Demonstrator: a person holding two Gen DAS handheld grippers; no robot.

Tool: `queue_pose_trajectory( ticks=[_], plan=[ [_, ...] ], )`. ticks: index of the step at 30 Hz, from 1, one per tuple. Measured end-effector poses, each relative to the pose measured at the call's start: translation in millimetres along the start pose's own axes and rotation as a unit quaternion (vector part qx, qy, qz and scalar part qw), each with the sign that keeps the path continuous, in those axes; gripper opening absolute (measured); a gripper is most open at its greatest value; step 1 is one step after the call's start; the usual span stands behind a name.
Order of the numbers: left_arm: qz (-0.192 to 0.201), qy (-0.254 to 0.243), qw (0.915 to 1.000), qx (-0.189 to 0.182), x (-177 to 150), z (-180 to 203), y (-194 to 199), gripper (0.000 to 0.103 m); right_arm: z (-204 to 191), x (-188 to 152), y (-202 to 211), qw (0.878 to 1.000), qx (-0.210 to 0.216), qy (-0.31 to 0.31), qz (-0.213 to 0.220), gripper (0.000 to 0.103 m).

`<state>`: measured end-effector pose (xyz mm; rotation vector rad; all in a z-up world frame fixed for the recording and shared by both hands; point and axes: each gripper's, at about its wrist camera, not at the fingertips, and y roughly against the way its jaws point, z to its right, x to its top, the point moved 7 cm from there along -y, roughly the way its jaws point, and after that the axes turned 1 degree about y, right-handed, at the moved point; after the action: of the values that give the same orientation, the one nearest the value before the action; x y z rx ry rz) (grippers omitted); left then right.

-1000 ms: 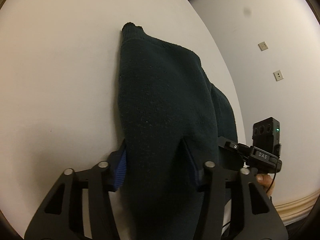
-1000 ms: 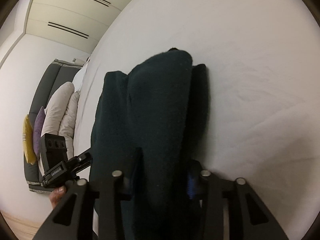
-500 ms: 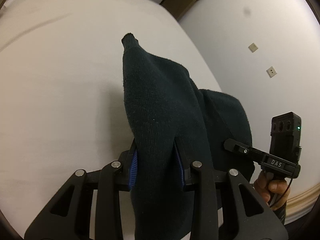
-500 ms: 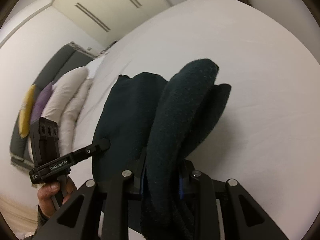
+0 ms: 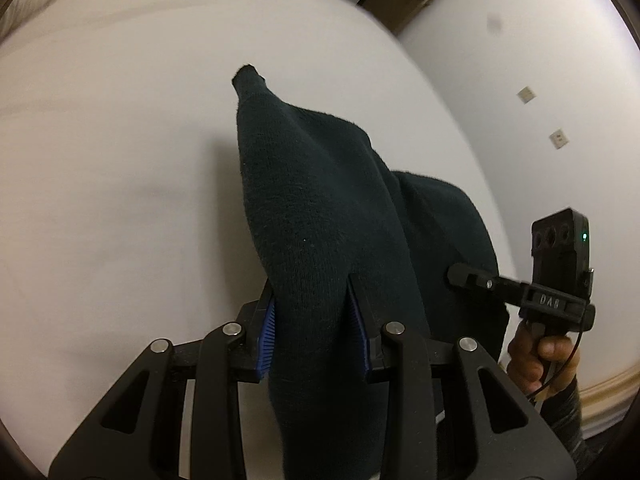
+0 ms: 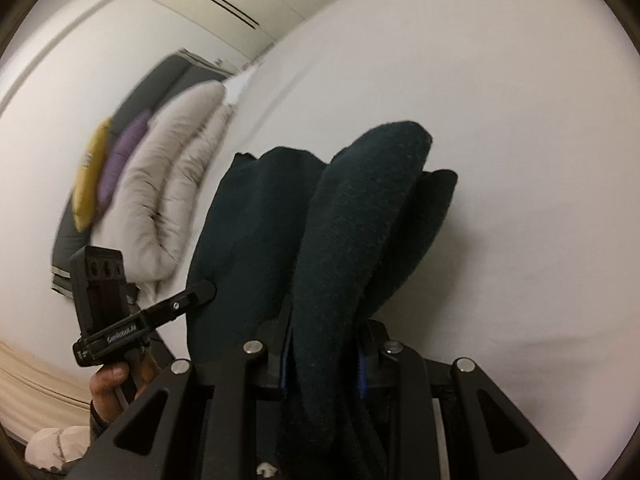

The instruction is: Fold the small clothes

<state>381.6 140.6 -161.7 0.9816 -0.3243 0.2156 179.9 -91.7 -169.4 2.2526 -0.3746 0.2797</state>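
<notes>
Dark teal knit garment [image 5: 320,216], bunched, clamped in both tongs

We see a plain dark teal garment [image 5: 320,216] on a white bed [image 5: 120,160], with yellow [image 6: 90,176] and purple cushions [image 6: 120,160].

A dark green sweater [image 5: 320,220] fills the middle of the frame. It hangs bunched up between the two blue pads [image 5: 268,328] of the left gripper [image 5: 314,330] at the bottom, and they squeeze it. Behind it is a white bed [image 5: 120,160]. At the right edge a hand [image 5: 540,360] holds the right gripper [image 5: 460,274], whose tip touches the sweater. The white wall [image 5: 540,60] at the upper right has two small plates [image 5: 558,139].
</notes>
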Motion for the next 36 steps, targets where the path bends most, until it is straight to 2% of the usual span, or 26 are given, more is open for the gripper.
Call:
queue_pose_trajectory(
  ticks=[2,4,6,8,11,14,15,16,19,20,21,22,23,24,26,27,29,30,31,32,34,36],
  plan=[
    [0.007,0.013,0.9999,0.006,-11.2,-15.4,-13.5,0.036,16.1,-11.3,-11.6,1.0,-0.019,-0.014,0.001,0.03],
    [0.017,0.037,0.999,-0.018,-13.4,-21.9,-16.4,0.045,34.7,-18.7,-13.0,0.999,0.01,-0.041,0.013,0.038],
    [0.025,0.033,0.9991,-0.004,-13.7,-20.9,-17.6,0.056,43.3,-24.1,-10.8,0.997,0.043,-0.061,0.033,0.039],
    [0.035,0.012,0.9992,0.011,-11.8,-11.3,-20.0,0.058,40.0,-21.6,-13.6,0.996,0.052,-0.063,0.044,0.04],
    [0.047,0.01,0.9987,0.017,-10.6,2.0,-20.2,0.058,41.1,-25.3,-5.3,0.995,0.053,-0.067,0.056,0.044],
    [0.073,0.003,0.9967,0.036,-13.2,7.3,-5.4,0.058,39.5,-26.8,0.3,0.994,0.051,-0.072,0.067,0.049],
    [0.083,0.0,0.9955,0.046,-6.0,-13.7,6.3,0.058,40.4,-28.3,4.0,0.993,0.051,-0.077,0.072,0.05],
    [0.093,-0.005,0.994,0.058,-7.6,-12.4,15.1,0.06,39.9,-29.3,7.5,0.993,0.047,-0.08,0.077,0.054],
    [0.147,-0.037,0.9838,0.096,-10.7,-5.9,59.3,0.067,43.0,-35.8,31.4,0.991,0.008,-0.081,0.109,0.064],
    [0.179,-0.053,0.9753,0.118,-12.4,0.5,78.3,0.068,42.7,-36.9,39.0,0.99,-0.006,-0.077,0.119,0.064],
    [0.217,-0.075,0.963,0.141,-6.5,11.4,99.0,0.075,39.2,-39.7,53.9,0.988,-0.031,-0.064,0.14,0.064],
    [0.249,-0.094,0.9504,0.161,-8.2,22.4,115.7,0.089,36.2,-40.8,65.7,0.984,-0.055,-0.054,0.159,0.064],
    [0.289,-0.112,0.9318,0.189,-5.9,33.4,133.9,0.098,30.5,-41.4,79.3,0.979,-0.082,-0.04,0.181,0.065],
    [0.338,-0.129,0.9048,0.225,-8.1,45.8,157.7,0.103,22.0,-42.8,94.3,0.973,-0.102,-0.022,0.205,0.068],
    [0.41,-0.161,0.8575,0.267,-18.4,66.1,196.4,0.103,5.4,-47.0,119.3,0.962,-0.128,0.01,0.242,0.083],
    [0.434,-0.181,0.8371,0.28,-26.0,79.3,211.9,0.103,-9.1,-49.4,135.5,0.951,-0.147,0.032,0.27,0.088],
    [0.456,-0.202,0.8082,0.312,-38.1,99.9,230.8,0.103,-31.1,-52.4,157.2,0.933,-0.165,0.061,0.313,0.102],
    [0.451,-0.199,0.8035,0.333,-46.0,100.4,238.9,0.103,-47.9,-56.0,173.4,0.918,-0.176,0.082,0.346,0.103],
    [0.43,-0.196,0.8059,0.357,-49.9,102.8,239.4,0.103,-59.5,-57.5,183.6,0.908,-0.181,0.097,0.366,0.103],
    [0.413,-0.199,0.813,0.358,-52.9,104.5,240.0,0.103,-72.3,-59.2,194.7,0.896,-0.19,0.114,0.385,0.103],
    [0.395,-0.191,0.8295,0.346,-57.3,107.0,239.1,0.103,-95.8,-61.2,211.2,0.877,-0.206,0.143,0.41,0.103],
    [0.381,-0.165,0.8489,0.326,-63.1,107.2,243.3,0.103,-116.2,-64.9,224.0,0.866,-0.21,0.167,0.421,0.103]
  ],
)
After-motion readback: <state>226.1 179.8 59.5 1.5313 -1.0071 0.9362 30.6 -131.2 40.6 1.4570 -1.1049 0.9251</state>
